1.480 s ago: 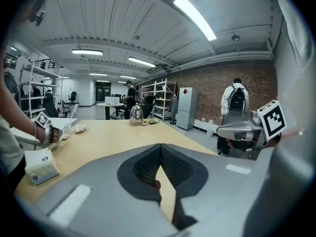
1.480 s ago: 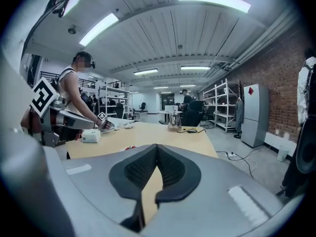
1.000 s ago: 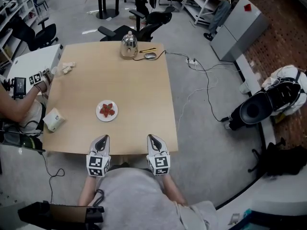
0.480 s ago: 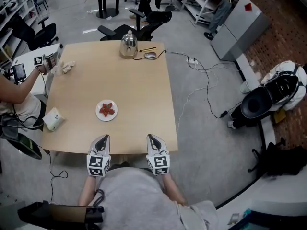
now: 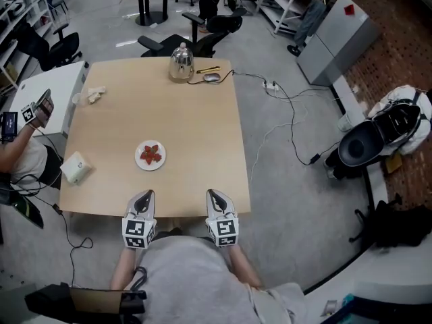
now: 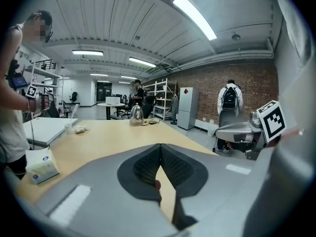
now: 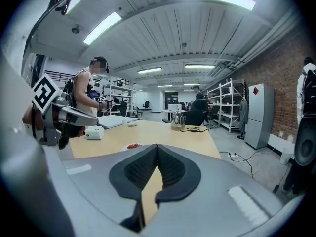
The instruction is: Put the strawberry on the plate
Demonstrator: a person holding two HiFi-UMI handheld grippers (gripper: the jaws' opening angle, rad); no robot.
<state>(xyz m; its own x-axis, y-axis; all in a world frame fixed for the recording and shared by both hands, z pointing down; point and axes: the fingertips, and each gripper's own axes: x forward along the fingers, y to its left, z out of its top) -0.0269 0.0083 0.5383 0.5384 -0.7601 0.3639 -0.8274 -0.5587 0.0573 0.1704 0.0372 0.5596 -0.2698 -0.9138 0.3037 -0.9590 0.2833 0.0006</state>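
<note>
A white plate [image 5: 150, 165] lies on the wooden table [image 5: 196, 127] a little left of centre, and red strawberries [image 5: 151, 154] rest on it. In the right gripper view the strawberries [image 7: 132, 145] peek over the jaws. My left gripper [image 5: 143, 197] and right gripper [image 5: 214, 196] hover side by side at the table's near edge, well short of the plate. Both are shut, their tips meeting, with nothing held. In the left gripper view the left gripper [image 6: 159, 147] hides the plate.
A metal kettle [image 5: 181, 63], a mouse [image 5: 212, 78] and a pencil sit at the far edge. A tissue pack [image 5: 75, 168] lies near the left edge, a crumpled bit [image 5: 94, 94] at the far left corner. A person [image 5: 23, 150] stands left of the table. Cables [image 5: 283, 113] trail on the floor to the right.
The person at the left has drawn their arm and marked gripper back from the table's left edge. My two grippers and the plate have not moved.
</note>
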